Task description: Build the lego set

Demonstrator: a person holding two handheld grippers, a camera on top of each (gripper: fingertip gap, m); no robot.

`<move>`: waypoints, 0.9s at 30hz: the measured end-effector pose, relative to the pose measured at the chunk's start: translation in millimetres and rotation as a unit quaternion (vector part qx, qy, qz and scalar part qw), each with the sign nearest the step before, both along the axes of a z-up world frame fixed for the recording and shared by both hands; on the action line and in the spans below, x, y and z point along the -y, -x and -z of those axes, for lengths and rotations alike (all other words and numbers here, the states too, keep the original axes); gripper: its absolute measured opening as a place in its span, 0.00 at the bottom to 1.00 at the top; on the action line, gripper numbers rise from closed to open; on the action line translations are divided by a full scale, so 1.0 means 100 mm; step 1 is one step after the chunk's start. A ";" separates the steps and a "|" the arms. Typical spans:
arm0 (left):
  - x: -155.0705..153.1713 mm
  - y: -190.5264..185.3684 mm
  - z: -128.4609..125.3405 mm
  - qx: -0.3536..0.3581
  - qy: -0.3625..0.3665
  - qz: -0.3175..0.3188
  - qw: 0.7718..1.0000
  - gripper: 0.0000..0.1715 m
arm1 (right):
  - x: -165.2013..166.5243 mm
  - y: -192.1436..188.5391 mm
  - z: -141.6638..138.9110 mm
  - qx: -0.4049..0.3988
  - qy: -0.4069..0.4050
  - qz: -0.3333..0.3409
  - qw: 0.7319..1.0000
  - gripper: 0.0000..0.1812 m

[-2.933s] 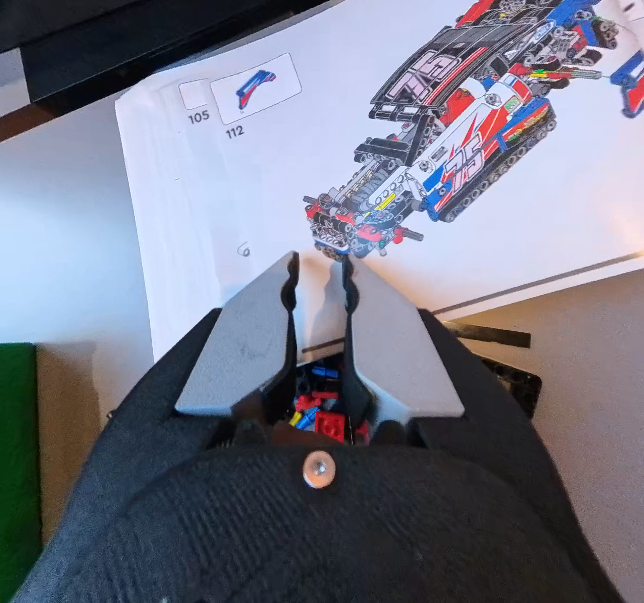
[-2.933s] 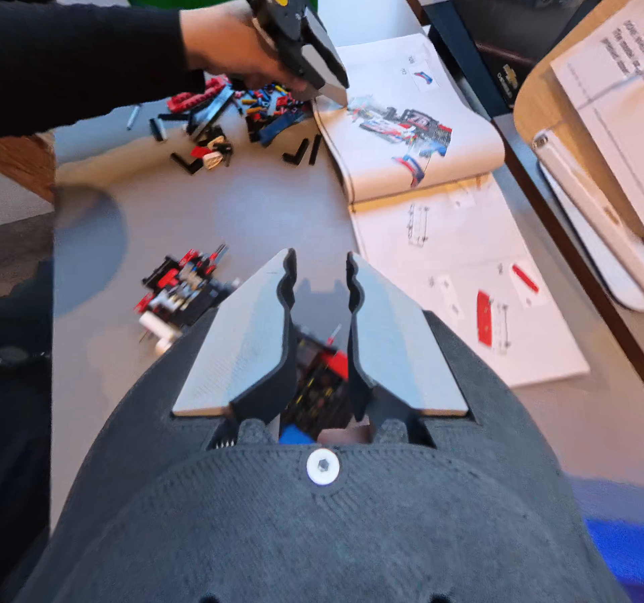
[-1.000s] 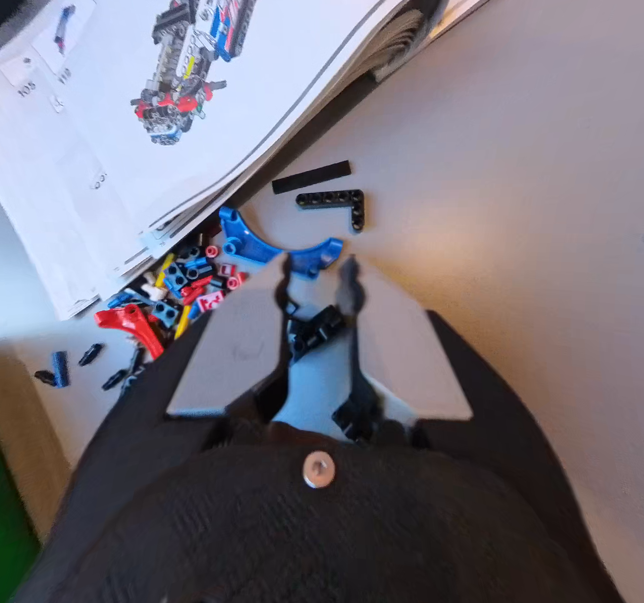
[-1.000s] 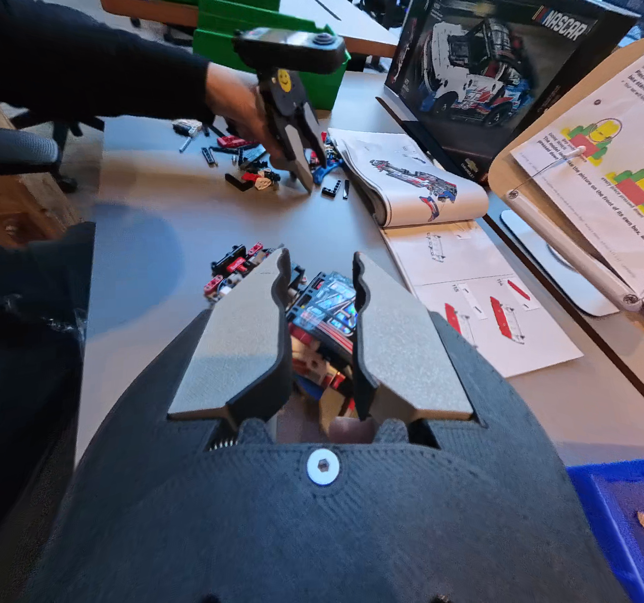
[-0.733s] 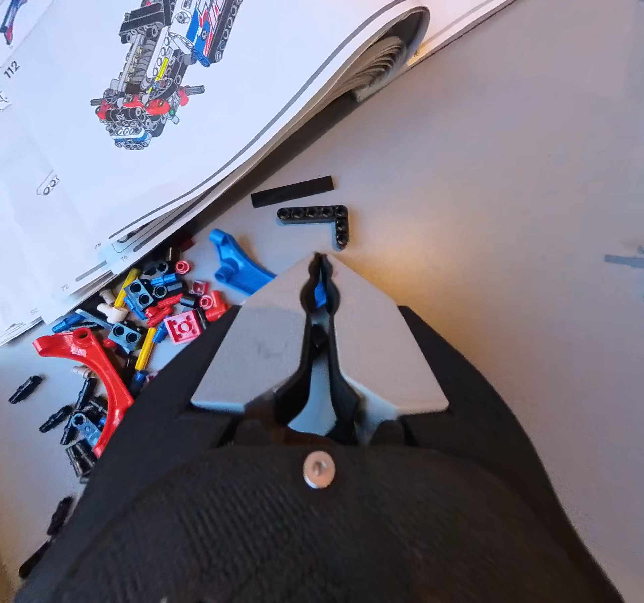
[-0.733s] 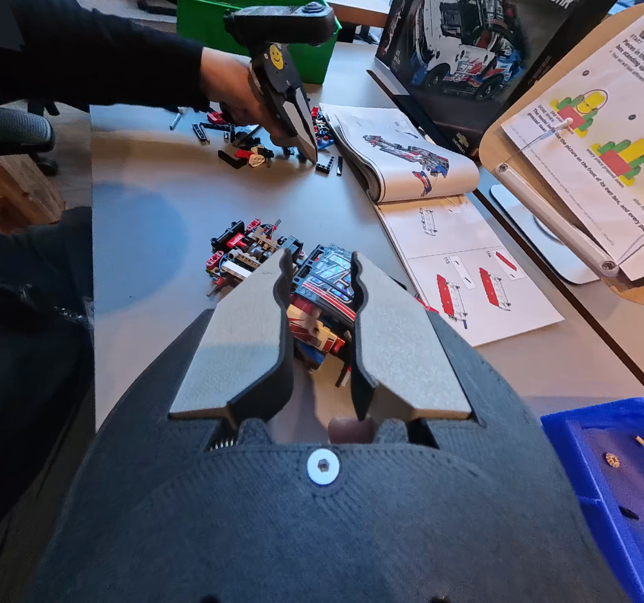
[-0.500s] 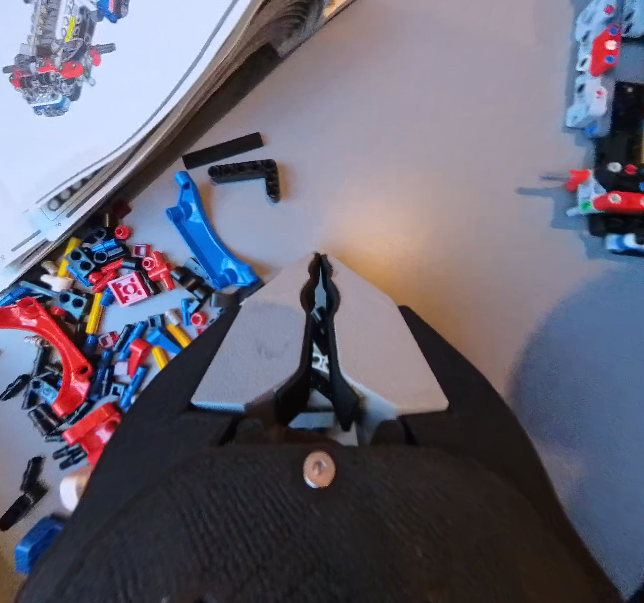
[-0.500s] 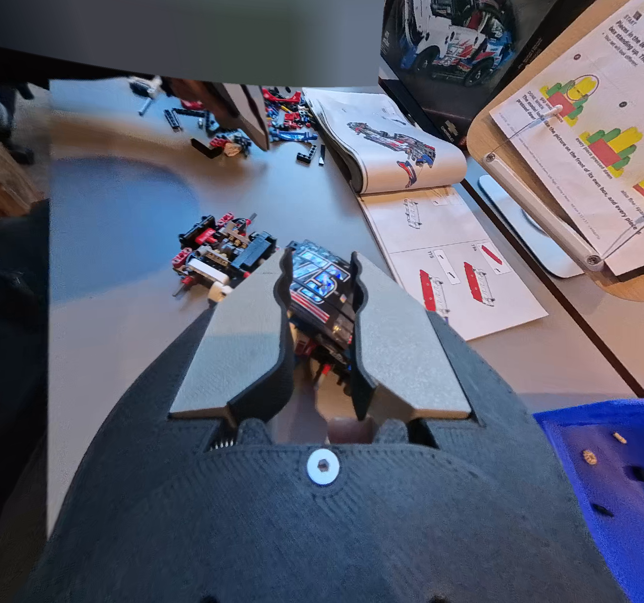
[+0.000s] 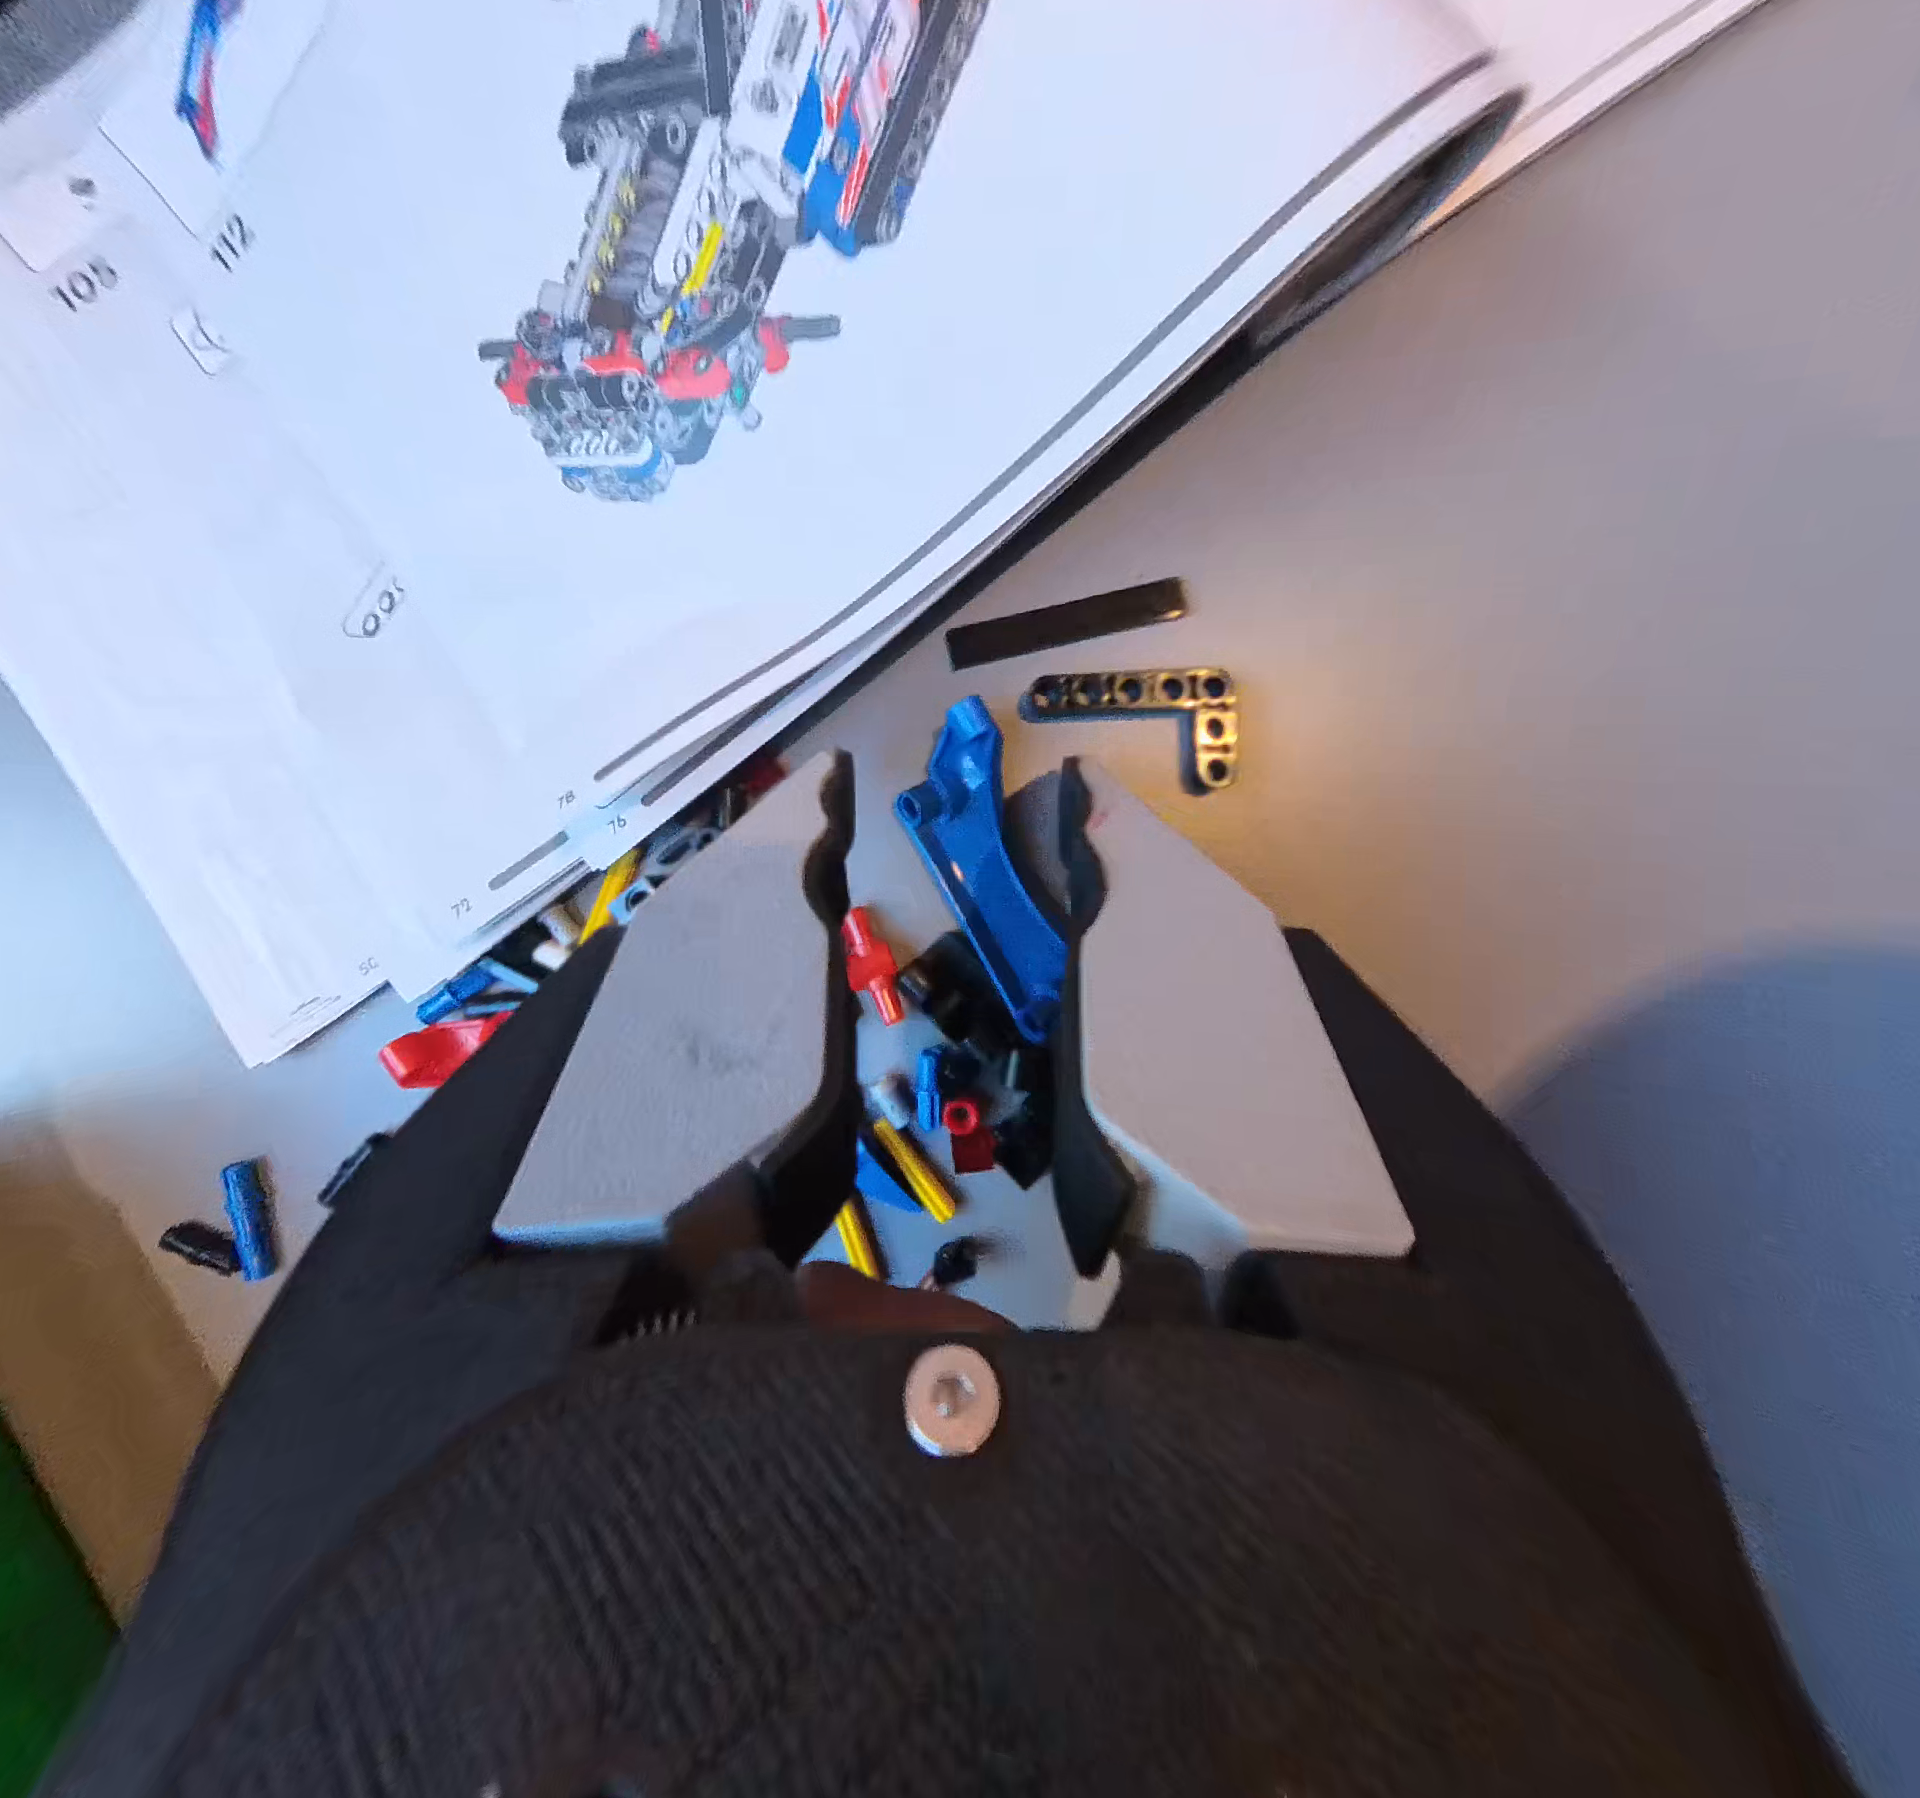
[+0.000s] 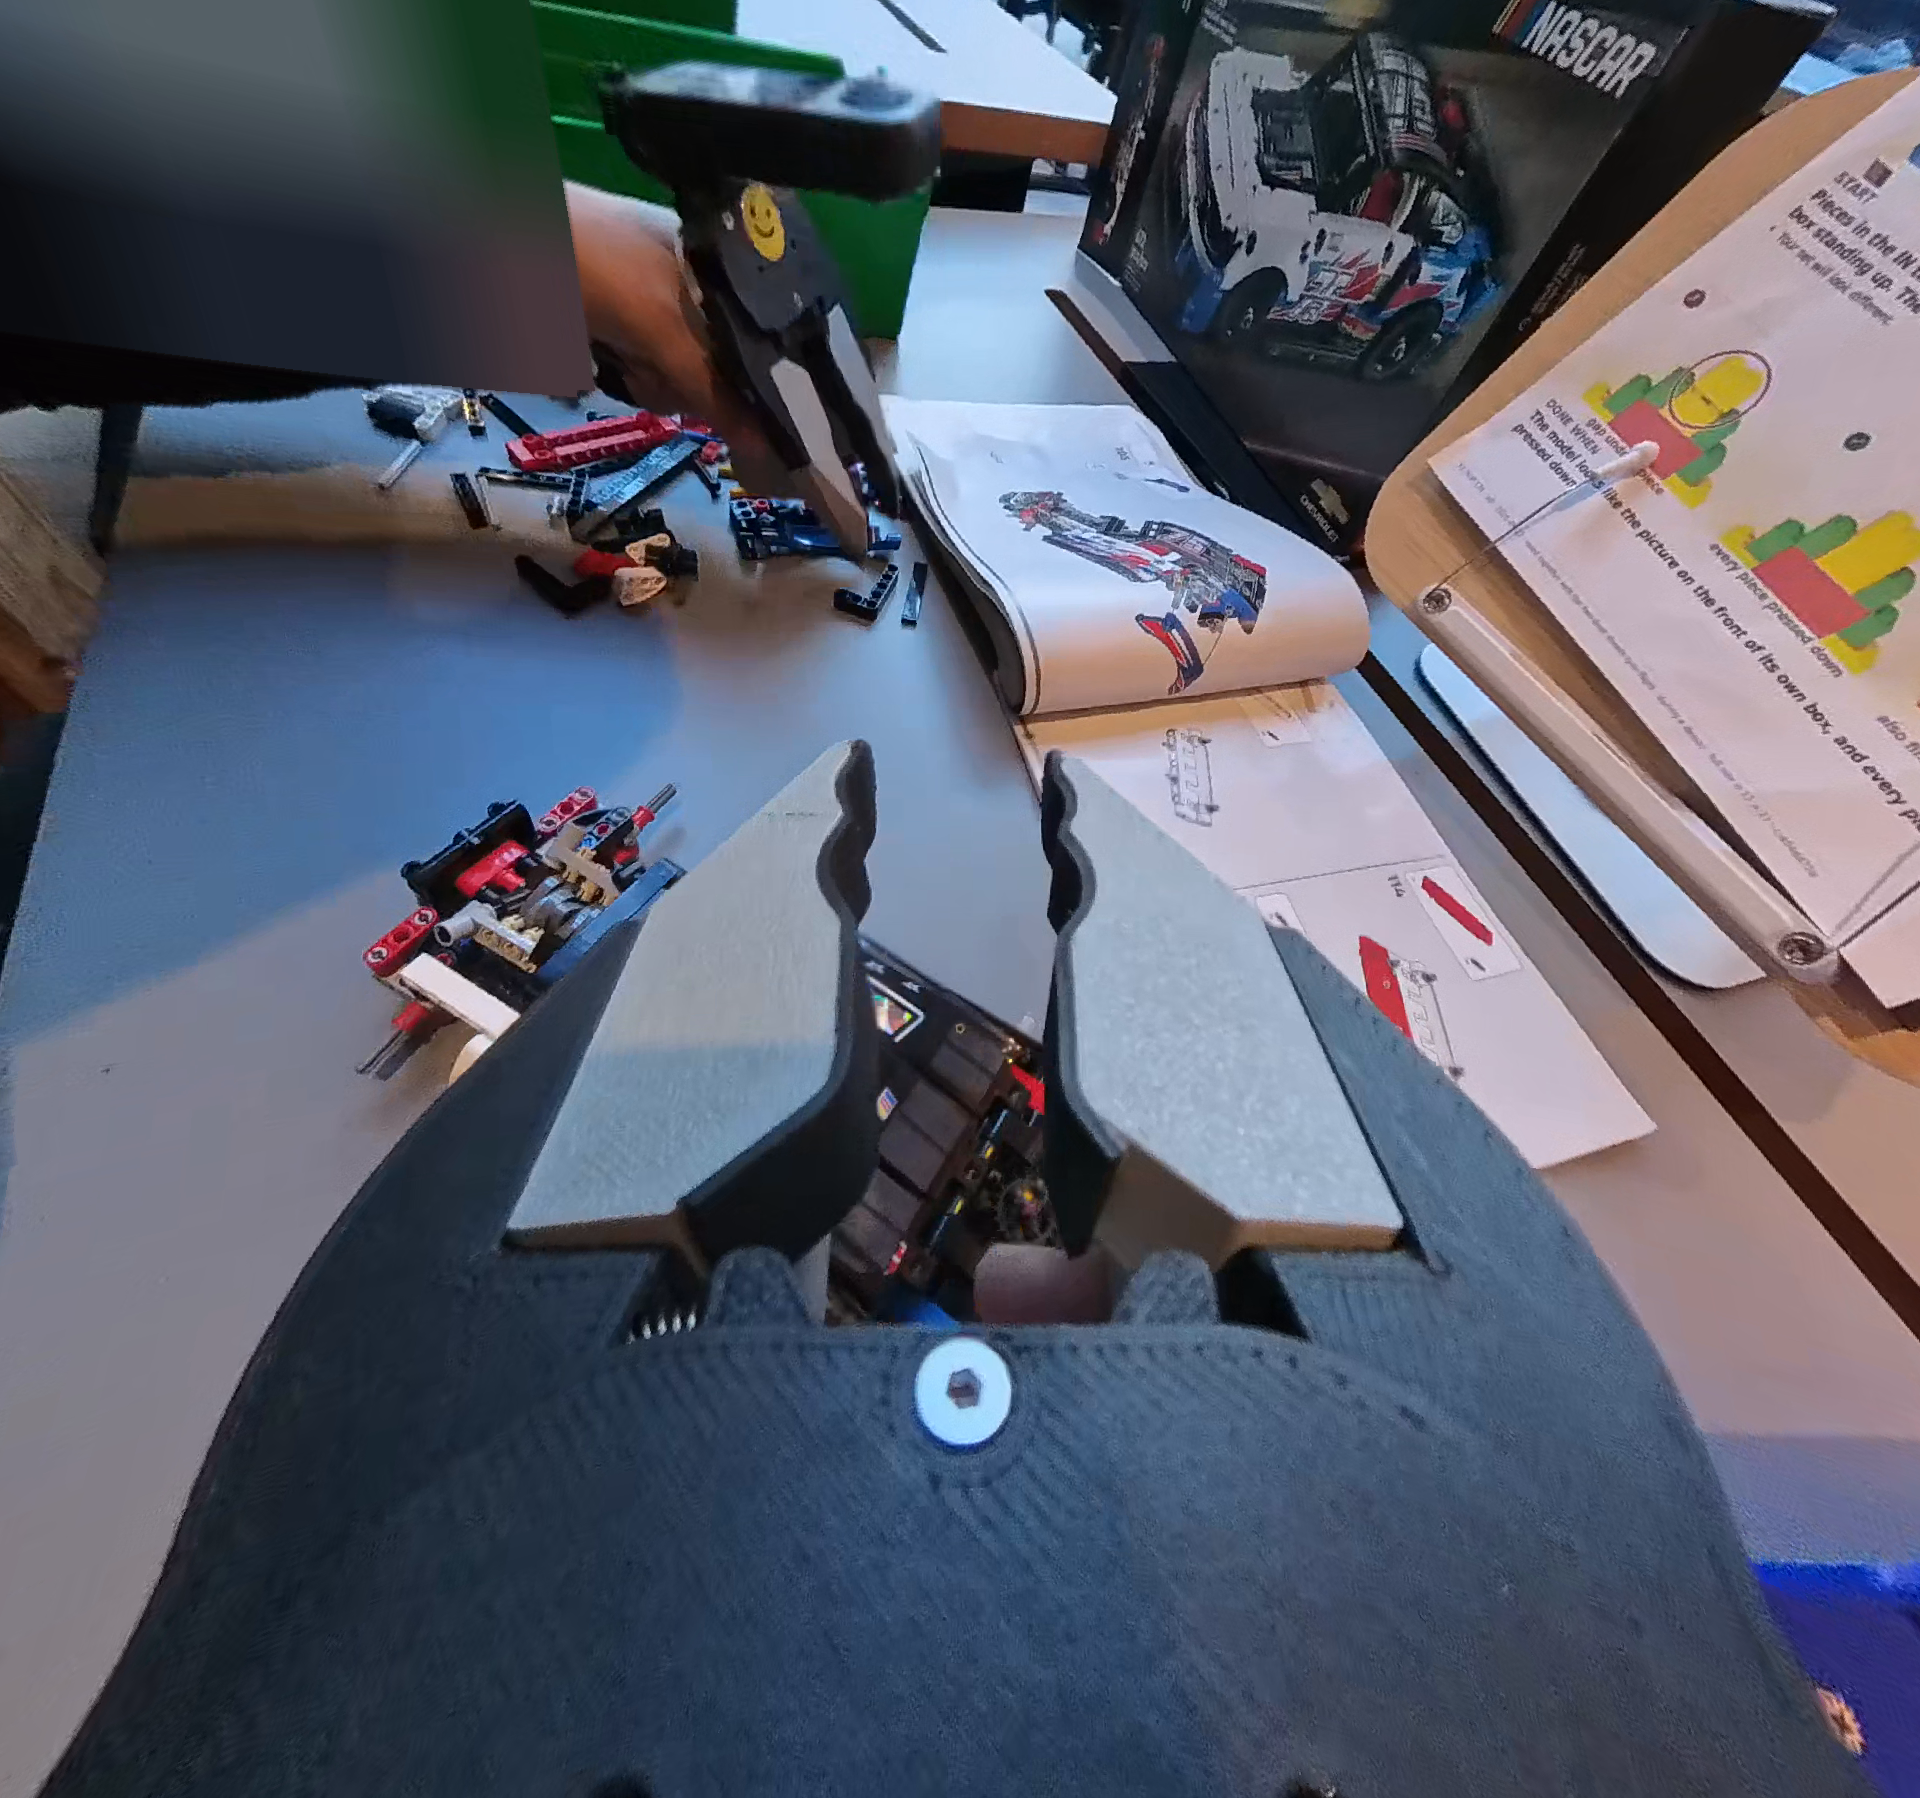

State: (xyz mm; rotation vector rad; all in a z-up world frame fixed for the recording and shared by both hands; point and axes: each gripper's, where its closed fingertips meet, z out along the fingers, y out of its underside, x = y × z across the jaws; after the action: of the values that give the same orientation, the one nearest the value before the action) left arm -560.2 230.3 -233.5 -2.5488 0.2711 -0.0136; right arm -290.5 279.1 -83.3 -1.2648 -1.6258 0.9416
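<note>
My left gripper (image 9: 953,777) is open, low over the pile of loose parts (image 9: 935,1104). A blue curved panel (image 9: 982,875) lies on the table between its fingers, close to the right one, not gripped. The left gripper also shows in the right wrist view (image 10: 862,543), held in a person's hand. My right gripper (image 10: 953,772) is open above the dark car body with stickers (image 10: 935,1094), which shows between the jaws near their base. A black, red and white chassis piece (image 10: 520,907) lies to its left.
The open instruction book (image 9: 520,398) lies beyond the pile, with a black L beam (image 9: 1143,709) and a black strip (image 9: 1065,621) beside it. The set's box (image 10: 1351,190), a wooden board with a sheet (image 10: 1714,522), green bins (image 10: 675,34) and a blue tray (image 10: 1849,1644) border the table.
My left gripper was shut half a second ago and has opened, swinging back toward the book so the blue panel lies between its fingers. The car body has slid toward the right gripper's base.
</note>
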 end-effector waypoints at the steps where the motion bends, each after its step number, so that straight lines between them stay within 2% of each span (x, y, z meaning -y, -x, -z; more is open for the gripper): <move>1: 0.01 0.02 0.06 -0.008 0.011 0.000 1.000 0.18 | -0.02 0.01 -0.01 -0.002 0.002 0.000 1.000 0.16; 2: 0.02 0.01 0.09 -0.008 0.012 0.006 1.000 0.11 | -0.04 0.03 -0.02 -0.005 0.004 0.001 1.000 0.16; 6: 0.05 0.03 0.08 -0.035 0.009 0.014 0.999 0.10 | -0.04 0.08 -0.04 -0.010 0.016 -0.004 1.000 0.16; 8: 0.08 0.03 -0.05 -0.054 -0.014 0.013 0.998 0.10 | 0.00 0.12 -0.05 -0.007 0.028 -0.006 1.000 0.16; 10: 0.09 -0.02 -0.39 -0.064 -0.079 0.014 0.995 0.10 | 0.12 0.19 -0.08 -0.003 0.058 -0.023 0.998 0.17; 12: 0.06 -0.25 -0.92 -0.095 -0.185 0.049 0.977 0.10 | 0.27 0.34 -0.14 -0.002 0.116 -0.035 0.993 0.17; 14: 0.05 -0.61 -1.44 -0.190 -0.291 0.107 0.932 0.10 | 0.42 0.55 -0.16 0.016 0.185 -0.049 0.981 0.22; 16: 0.07 -0.98 -1.81 -0.325 -0.375 0.146 0.856 0.10 | 0.51 0.78 -0.21 0.011 0.238 -0.051 0.970 0.22; 18: 0.13 -1.35 -1.99 -0.439 -0.441 0.178 0.762 0.10 | 0.62 0.93 -0.33 -0.006 0.290 -0.072 0.954 0.25; 19: 0.16 -1.50 -2.01 -0.481 -0.464 0.190 0.719 0.10 | 0.71 0.96 -0.38 -0.013 0.309 -0.091 0.947 0.24; 20: 0.17 -1.60 -1.97 -0.506 -0.469 0.203 0.695 0.10 | 0.78 0.96 -0.41 -0.014 0.314 -0.101 0.944 0.23; 21: 0.17 -1.66 -1.89 -0.515 -0.463 0.212 0.690 0.10 | 0.82 0.97 -0.39 -0.012 0.304 -0.097 0.948 0.21; 23: 0.16 -1.73 -1.75 -0.512 -0.445 0.228 0.698 0.11 | 0.87 0.96 -0.28 0.008 0.264 -0.077 0.961 0.17; 25: 0.18 -1.76 -1.73 -0.515 -0.443 0.232 0.697 0.11 | 0.84 0.95 -0.17 0.027 0.244 -0.045 0.968 0.05; 27: 0.22 -1.80 -1.74 -0.510 -0.444 0.237 0.698 0.10 | 0.84 0.94 -0.17 0.022 0.237 -0.040 0.970 0.04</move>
State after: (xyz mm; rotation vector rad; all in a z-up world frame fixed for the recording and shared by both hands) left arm -380.3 208.7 -59.7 -1.2143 1.0441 1.0785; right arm -384.7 195.3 -66.5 -1.5520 -1.5438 1.4208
